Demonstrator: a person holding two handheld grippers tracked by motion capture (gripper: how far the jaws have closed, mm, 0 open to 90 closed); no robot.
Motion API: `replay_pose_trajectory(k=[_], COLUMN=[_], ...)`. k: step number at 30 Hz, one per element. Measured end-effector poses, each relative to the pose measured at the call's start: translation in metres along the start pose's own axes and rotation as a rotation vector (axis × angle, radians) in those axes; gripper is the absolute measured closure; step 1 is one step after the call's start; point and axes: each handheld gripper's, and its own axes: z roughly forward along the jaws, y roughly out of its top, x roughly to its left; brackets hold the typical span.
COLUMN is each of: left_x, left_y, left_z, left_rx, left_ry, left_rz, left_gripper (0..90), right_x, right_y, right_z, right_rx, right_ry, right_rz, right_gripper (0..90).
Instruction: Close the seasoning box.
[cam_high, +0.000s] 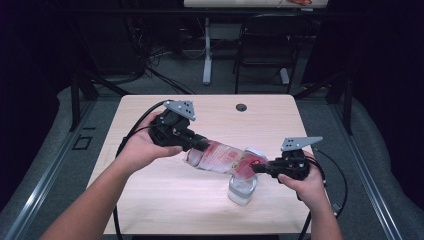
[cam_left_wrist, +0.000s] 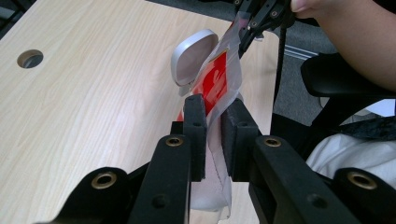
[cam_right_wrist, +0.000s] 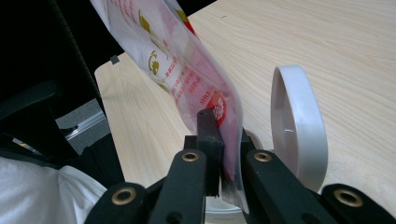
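High view: both claws pinch the bag (cam_high: 222, 159)

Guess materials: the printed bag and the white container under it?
Bag: probably thin plastic film, glossy and translucent, with red print; it creases where the left gripper pinches it. Container: looks like rigid white plastic, smooth and matte; its hinged lid holds a round shape.
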Motion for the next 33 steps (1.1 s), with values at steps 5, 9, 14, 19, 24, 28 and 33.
replay_pose_trajectory(k=[5, 9, 14, 19, 24, 28, 33], left_x=[0.000, 0.000, 0.001, 0.001, 0.002, 0.002, 0.003], left_y=[-0.001, -0.003, -0.007, -0.010, -0.012, -0.014, -0.016], left_z=[-0.001, -0.001, -0.002, -0.002, -0.002, -0.002, 0.001], left_rx=[-0.004, -0.008, -0.007, -0.013, -0.014, -0.022, -0.005], left_ry=[0.002, 0.001, 0.001, 0.002, 0.003, 0.000, -0.001], left_rz=[0.004, -0.004, -0.007, -0.019, -0.024, -0.031, -0.032], left_gripper=[81.3, 81.3, 81.3, 81.3, 81.1, 81.1, 81.0], right_x=[0.000, 0.000, 0.001, 0.004, 0.005, 0.005, 0.006], right_y=[0.000, 0.000, 0.001, 0.002, 0.003, 0.003, 0.004], right_z=[0.001, 0.003, 0.004, 0.004, 0.004, 0.002, -0.001], right_rx=[-0.004, -0.007, -0.009, -0.014, -0.019, -0.017, -0.017], right_ry=[0.003, 0.001, -0.003, -0.018, -0.014, -0.011, -0.010], right_rz=[0.004, 0.003, -0.001, -0.013, -0.014, -0.018, -0.022], right_gripper=[88.9, 88.9, 88.8, 88.9, 88.9, 88.8, 88.8])
